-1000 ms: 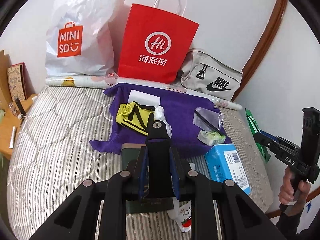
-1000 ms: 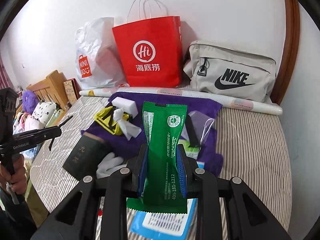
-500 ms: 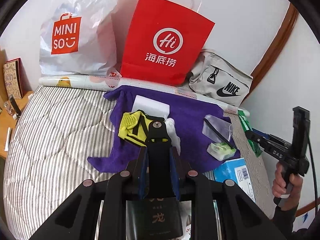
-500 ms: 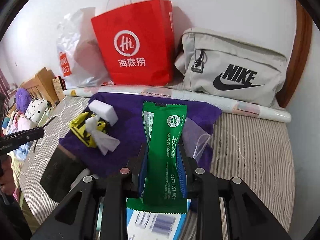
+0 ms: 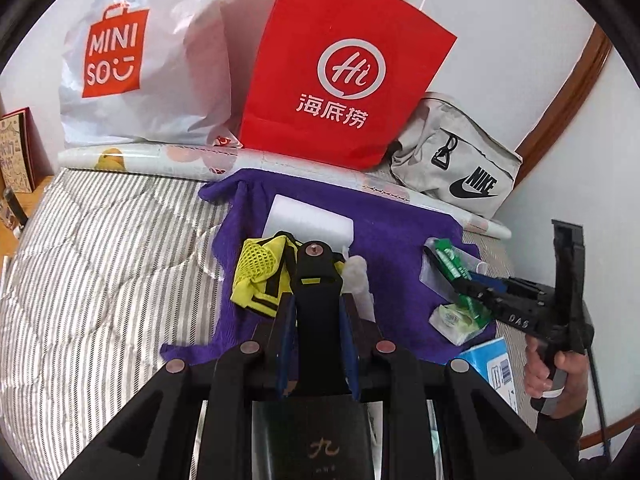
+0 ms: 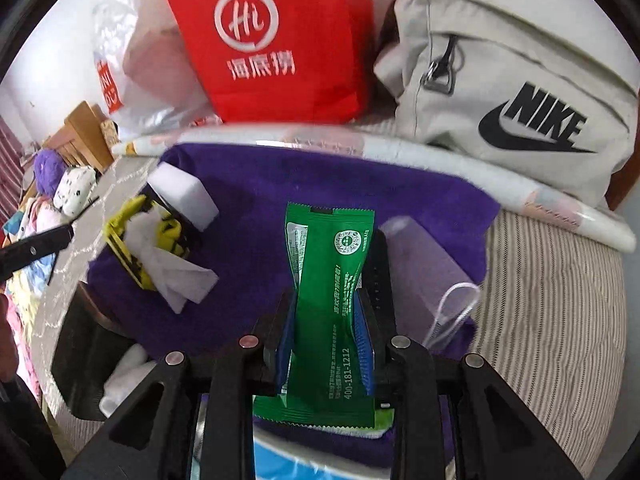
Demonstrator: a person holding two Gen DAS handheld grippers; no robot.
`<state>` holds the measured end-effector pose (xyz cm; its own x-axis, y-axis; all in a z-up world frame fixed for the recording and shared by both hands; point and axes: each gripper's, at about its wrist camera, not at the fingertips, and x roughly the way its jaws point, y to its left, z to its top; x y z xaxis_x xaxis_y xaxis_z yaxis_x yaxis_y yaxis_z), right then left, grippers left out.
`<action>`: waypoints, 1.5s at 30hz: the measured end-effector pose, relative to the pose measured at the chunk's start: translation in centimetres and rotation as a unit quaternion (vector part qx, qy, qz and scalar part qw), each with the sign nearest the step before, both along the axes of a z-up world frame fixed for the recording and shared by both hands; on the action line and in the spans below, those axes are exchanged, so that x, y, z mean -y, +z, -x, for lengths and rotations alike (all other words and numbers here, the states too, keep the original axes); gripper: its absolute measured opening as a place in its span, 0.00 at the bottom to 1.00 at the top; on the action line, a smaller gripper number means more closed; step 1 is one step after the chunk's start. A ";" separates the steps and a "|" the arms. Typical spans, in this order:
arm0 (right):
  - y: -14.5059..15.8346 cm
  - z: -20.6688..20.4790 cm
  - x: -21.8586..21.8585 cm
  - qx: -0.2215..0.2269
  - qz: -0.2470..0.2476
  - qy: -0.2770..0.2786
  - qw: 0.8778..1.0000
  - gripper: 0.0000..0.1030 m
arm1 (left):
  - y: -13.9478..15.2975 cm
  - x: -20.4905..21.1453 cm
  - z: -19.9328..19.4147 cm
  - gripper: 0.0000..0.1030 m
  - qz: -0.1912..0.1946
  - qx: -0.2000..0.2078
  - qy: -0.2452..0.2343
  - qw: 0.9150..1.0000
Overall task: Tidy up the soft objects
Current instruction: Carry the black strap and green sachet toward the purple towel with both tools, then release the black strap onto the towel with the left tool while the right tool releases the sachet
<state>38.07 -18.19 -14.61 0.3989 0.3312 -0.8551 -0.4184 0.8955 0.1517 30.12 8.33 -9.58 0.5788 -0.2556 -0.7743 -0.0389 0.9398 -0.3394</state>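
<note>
Your right gripper [image 6: 325,320] pinches the green packet [image 6: 328,304] upright between its jaws, above the purple towel [image 6: 256,216]. Your left gripper [image 5: 316,320] clamps a black strap [image 5: 316,300], near the yellow cloth [image 5: 260,276].

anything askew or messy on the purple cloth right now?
Yes. The purple cloth lies rumpled and skewed on the striped bed, one corner bunched up. On it, a crumpled white tissue is tangled into the yellow mesh piece, not laid flat.

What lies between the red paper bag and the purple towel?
A long rolled printed sheet lies between the red paper bag and the purple towel; both views show it.
</note>
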 end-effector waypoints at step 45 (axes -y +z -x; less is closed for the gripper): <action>5.2 11.2 1.6 0.025 -0.052 -0.014 0.998 0.54 | 1.2 1.8 1.2 0.42 -0.026 -0.008 -0.031 0.999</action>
